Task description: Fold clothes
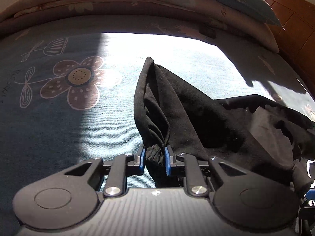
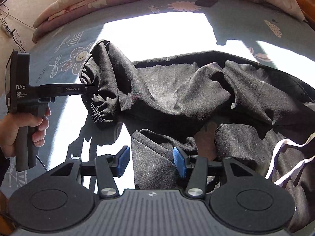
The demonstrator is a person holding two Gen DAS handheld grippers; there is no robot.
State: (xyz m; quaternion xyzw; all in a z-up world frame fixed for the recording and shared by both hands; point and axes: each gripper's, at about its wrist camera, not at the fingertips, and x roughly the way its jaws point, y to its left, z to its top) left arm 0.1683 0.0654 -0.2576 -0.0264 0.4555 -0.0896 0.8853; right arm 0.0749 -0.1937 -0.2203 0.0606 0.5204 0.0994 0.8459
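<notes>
On the blue flowered bedsheet, partly in bright sunlight, we found the black garment lying rumpled, one gathered elastic cuff lifted clear of the bed. The left gripper, held in a hand, had its jaws drawn nearly together with the blue pads pinching that cuff. The right gripper stood about half open over a flat fold of the same garment, which lay between the pads without either one pressing on it.
</notes>
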